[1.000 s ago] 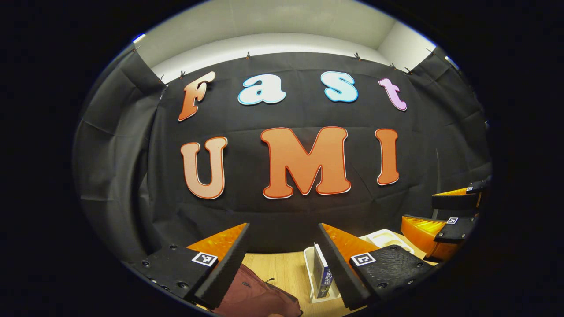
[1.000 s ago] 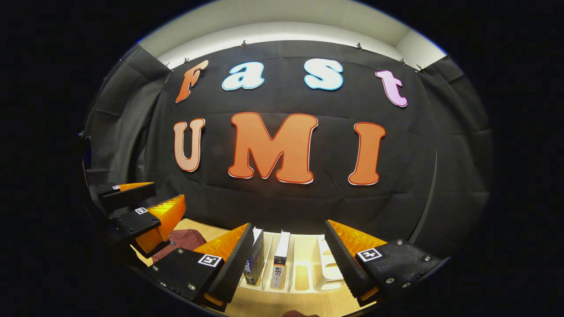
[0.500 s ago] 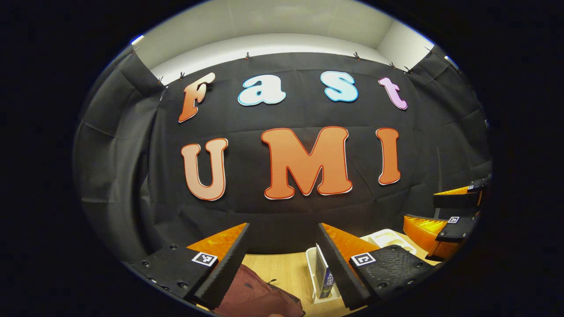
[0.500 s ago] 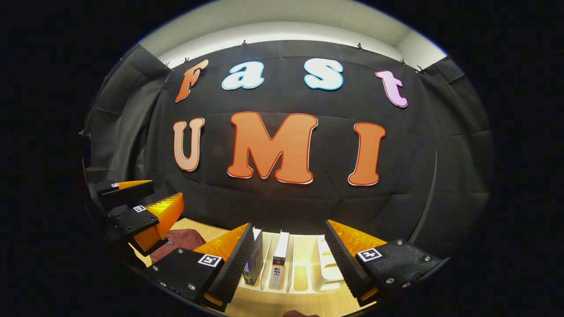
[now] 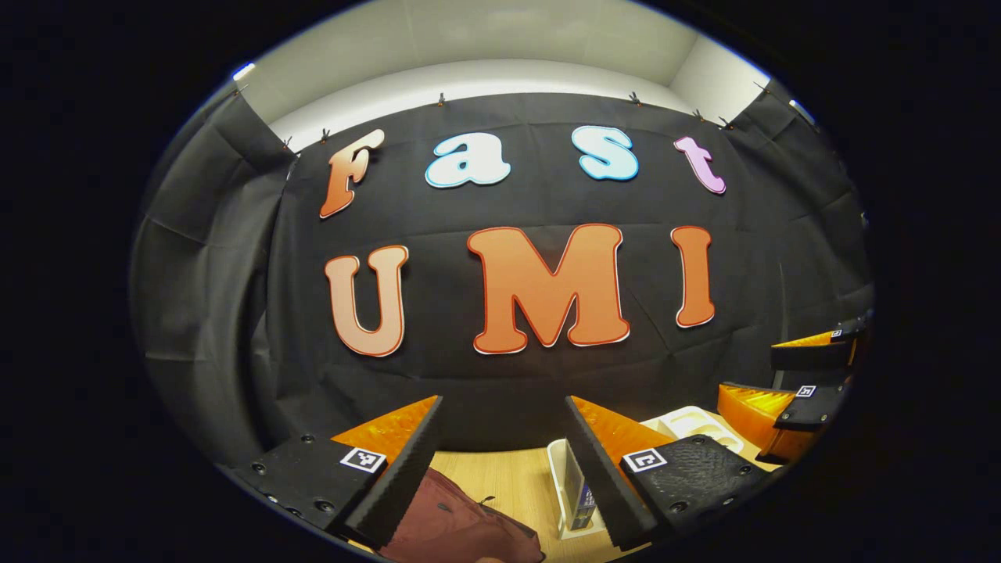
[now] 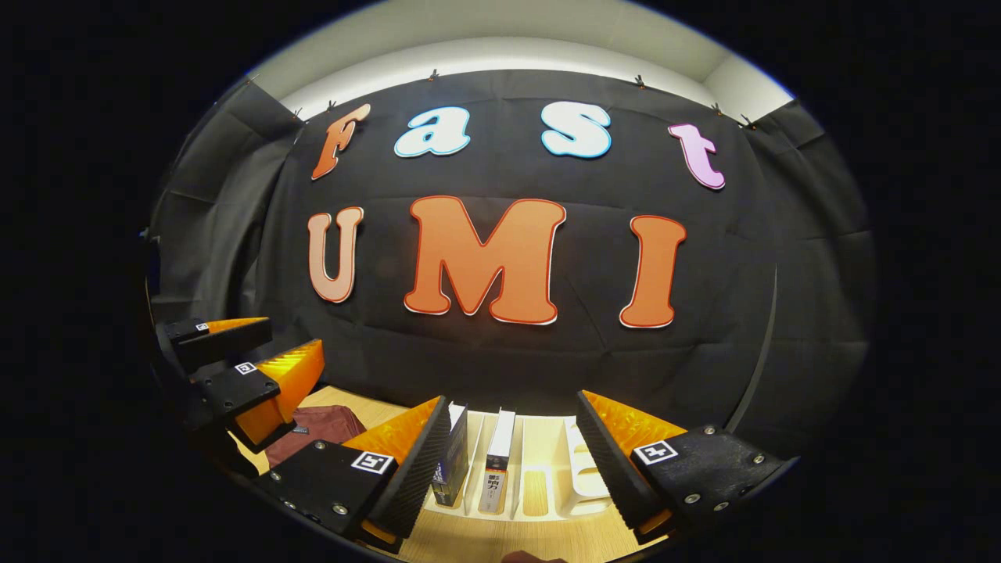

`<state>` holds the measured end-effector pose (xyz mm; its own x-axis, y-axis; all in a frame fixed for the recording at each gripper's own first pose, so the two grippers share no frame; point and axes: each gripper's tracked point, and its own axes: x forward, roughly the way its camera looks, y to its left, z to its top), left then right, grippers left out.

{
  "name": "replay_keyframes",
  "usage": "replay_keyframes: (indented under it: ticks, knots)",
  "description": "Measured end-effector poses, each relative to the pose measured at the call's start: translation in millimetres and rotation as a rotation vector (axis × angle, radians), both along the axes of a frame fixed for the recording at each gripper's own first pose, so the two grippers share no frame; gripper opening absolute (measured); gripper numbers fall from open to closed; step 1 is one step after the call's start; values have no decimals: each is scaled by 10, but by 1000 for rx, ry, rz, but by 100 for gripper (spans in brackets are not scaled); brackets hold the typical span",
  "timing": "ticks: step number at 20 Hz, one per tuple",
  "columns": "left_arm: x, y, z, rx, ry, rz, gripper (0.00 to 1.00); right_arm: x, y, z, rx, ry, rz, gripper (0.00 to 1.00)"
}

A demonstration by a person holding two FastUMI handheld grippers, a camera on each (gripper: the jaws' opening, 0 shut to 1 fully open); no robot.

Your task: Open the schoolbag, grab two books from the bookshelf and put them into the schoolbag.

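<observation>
A dark red schoolbag (image 5: 461,528) lies on the wooden table, low between my left gripper's fingers; it also peeks out at the left (image 6: 321,426). A white slotted bookshelf (image 6: 539,477) stands on the table with two upright books, a blue one (image 6: 452,465) and a white-spined one (image 6: 496,461). My right gripper (image 6: 512,461) hangs open above and in front of the shelf, holding nothing. My left gripper (image 5: 500,461) is open and empty too, above the bag, with the blue book (image 5: 583,496) just inside its right finger's edge.
The wooden table (image 5: 508,481) runs up to the black cloth wall. The right gripper (image 5: 790,391) shows at the far right of the left gripper view, and the left gripper (image 6: 242,375) at the far left of the right gripper view.
The left gripper has drifted slightly, so the blue book has slid further behind its right finger. The right gripper has hardly moved.
</observation>
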<state>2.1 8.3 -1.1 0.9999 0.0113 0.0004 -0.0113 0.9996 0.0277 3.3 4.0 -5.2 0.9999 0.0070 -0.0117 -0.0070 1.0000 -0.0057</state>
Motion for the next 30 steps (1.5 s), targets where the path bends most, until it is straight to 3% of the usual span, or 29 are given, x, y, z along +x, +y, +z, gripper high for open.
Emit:
replay_keyframes:
  ticks: [8, 9, 15, 16, 22, 30]
  knots:
    - [31, 109, -4, 18, -7, 22, 94, 16, -16, -26, 2, 6, -6, 95]
    - [12, 115, -16, 20, -6, 23, 98, 18, -23, -38, -1, 7, -8, 95]
    - [8, 114, -98, 46, 14, 19, 94, 24, -90, -78, 0, 16, -21, 95]
    - [9, 111, -126, 51, 23, 15, 99, 23, -120, -82, -6, 13, -25, 95]
    - [6, 124, -592, 126, 156, -2, 96, 65, -341, -216, -13, 37, -66, 95]
    - [-147, 63, -1518, 327, 405, -36, 97, 89, -684, -440, -17, 70, -104, 95]
